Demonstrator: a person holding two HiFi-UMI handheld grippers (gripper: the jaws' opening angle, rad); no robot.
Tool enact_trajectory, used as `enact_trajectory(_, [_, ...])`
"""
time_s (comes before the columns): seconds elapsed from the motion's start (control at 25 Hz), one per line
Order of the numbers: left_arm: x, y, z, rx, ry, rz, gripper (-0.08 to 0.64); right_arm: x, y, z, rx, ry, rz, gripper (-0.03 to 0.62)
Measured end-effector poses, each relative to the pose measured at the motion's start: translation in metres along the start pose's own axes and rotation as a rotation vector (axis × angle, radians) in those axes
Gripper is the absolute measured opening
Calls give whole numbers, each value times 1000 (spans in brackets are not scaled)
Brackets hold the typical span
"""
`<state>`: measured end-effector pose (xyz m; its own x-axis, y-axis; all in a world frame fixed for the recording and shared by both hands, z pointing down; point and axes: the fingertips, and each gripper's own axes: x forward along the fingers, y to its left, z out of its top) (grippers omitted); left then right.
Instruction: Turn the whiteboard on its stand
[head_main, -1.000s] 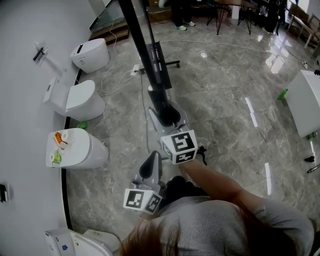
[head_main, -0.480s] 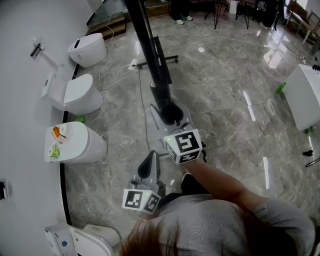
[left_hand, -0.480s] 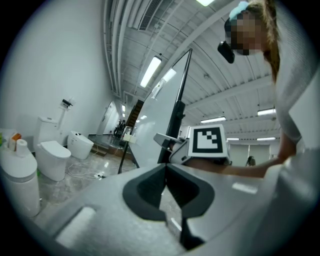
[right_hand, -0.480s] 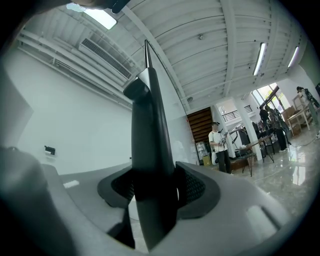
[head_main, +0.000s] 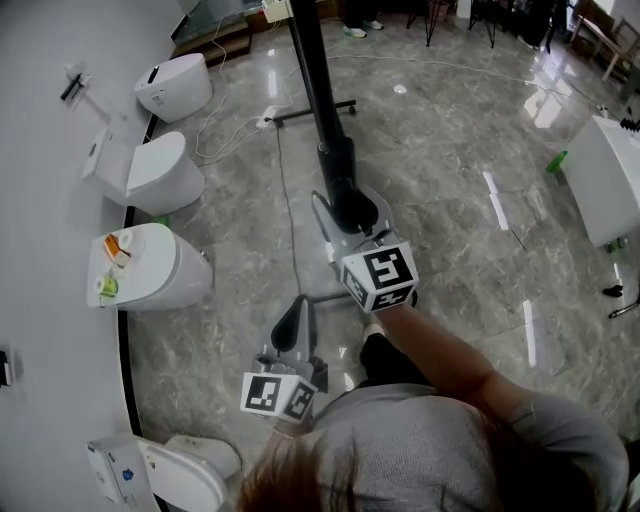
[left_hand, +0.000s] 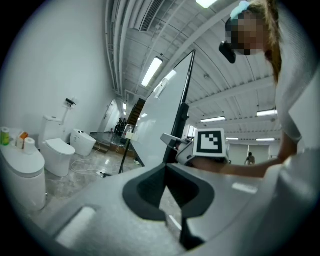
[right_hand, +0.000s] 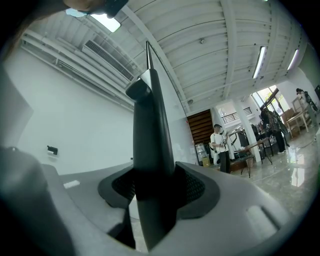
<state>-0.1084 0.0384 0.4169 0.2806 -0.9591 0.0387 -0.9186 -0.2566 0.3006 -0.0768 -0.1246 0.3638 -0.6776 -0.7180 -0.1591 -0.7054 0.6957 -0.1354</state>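
Observation:
The whiteboard (head_main: 318, 90) shows edge-on in the head view as a long black bar running up from its dark end. My right gripper (head_main: 351, 212) is shut on that end of the frame. In the right gripper view the dark frame edge (right_hand: 150, 135) stands upright between the pads of the right gripper (right_hand: 155, 195), whose jaws have just been closing on it. My left gripper (head_main: 297, 322) hangs lower left, apart from the board, shut with nothing in it. The left gripper view shows the white board face (left_hand: 160, 120) beyond the left gripper (left_hand: 169, 197).
Several white toilets (head_main: 150, 175) line the left wall. A cable (head_main: 280, 180) crosses the marble floor beside the stand's foot bar (head_main: 315, 110). A white table (head_main: 610, 180) and a green bottle (head_main: 556, 160) are at the right. People and chairs stand far behind.
The board's gripped end has swung to the right with my right gripper, so the black bar now stands steeper in the head view. My left gripper has shifted slightly.

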Motion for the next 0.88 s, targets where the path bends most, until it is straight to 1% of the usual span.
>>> enact_trajectory(0.12, [-17,-6,-5,-6,6,0,-2,-14,6,2,-4,-9,-3,195])
enact_trajectory(0.32, [-38,-9,0,3,-4,-8,-2,-30,19,3,-13,-11,-16,190])
enact_trajectory(0.44, [-50,-17,-2,8,-9,-19,0,-44,26,2,-17,-12,-16,189])
enact_trajectory(0.88, [-84,-32,-2,25,-13,-32,-2,-80,42,7,-29,-25,-27,184])
